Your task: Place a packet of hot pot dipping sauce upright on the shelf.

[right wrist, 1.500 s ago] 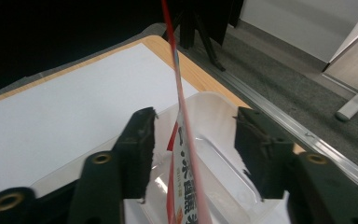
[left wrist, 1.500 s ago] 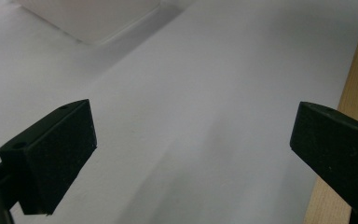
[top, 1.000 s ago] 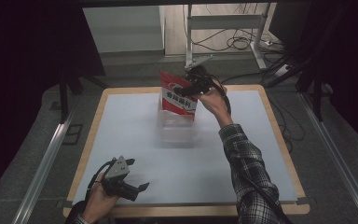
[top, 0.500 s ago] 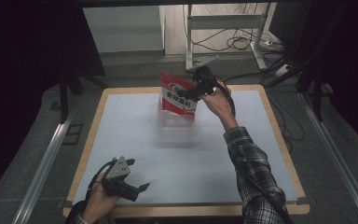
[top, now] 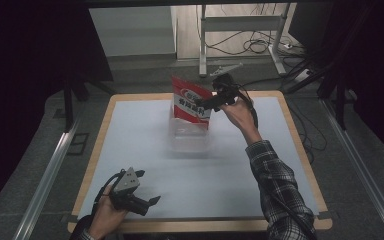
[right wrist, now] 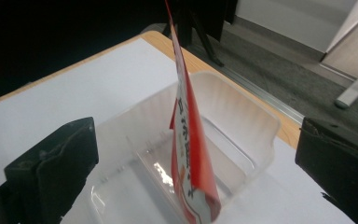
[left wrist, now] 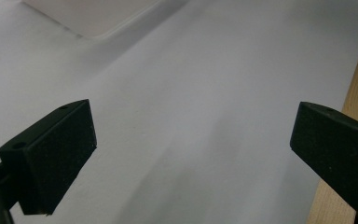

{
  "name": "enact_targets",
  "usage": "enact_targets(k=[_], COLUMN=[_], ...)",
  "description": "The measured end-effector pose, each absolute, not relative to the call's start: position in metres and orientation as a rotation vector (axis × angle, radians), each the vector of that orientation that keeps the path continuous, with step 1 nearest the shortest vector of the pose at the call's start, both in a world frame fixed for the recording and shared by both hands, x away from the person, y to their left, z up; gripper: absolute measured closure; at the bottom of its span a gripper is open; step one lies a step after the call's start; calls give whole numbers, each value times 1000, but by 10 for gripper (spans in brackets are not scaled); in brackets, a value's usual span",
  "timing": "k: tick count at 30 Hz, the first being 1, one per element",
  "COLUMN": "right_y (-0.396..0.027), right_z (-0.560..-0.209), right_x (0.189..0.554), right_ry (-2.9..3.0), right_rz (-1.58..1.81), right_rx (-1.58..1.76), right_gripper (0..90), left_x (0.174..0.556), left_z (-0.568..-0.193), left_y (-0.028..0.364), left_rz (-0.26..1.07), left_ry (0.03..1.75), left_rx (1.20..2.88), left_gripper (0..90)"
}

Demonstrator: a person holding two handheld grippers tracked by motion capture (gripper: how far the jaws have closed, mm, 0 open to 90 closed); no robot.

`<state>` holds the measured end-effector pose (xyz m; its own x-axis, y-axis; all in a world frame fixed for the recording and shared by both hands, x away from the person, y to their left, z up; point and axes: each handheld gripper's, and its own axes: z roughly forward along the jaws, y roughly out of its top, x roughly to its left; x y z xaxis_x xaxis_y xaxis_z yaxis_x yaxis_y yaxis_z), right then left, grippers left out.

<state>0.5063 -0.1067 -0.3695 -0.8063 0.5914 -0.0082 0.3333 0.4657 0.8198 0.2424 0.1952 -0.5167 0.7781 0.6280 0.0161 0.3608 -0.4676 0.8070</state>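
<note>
As its jaws opened, right tool (top: 203, 103) released red pouch (top: 192, 102).

pouches: 1, red (top: 192, 102)
clear trays: 1 (top: 190, 140)
grippers: 2, L (top: 147, 201) & R (top: 201, 103)
tables: 1 (top: 130, 130)

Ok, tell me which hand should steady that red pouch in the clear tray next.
Right. The right gripper hangs open beside the red pouch, which stands in the clear tray; the left gripper sits at the near table edge.
</note>
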Motion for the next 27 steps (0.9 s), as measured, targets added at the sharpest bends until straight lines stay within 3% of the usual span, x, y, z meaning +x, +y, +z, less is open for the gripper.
enact_targets(k=[27], right_y=[-137], right_z=[-381], right_x=[483], right_ry=[2414], right_rz=[1275], right_rx=[843], right_gripper=[0], left_x=[242], left_z=[-517], left_y=[193], left_rz=[399], left_ry=[728], left_rx=[2116], left_gripper=[1])
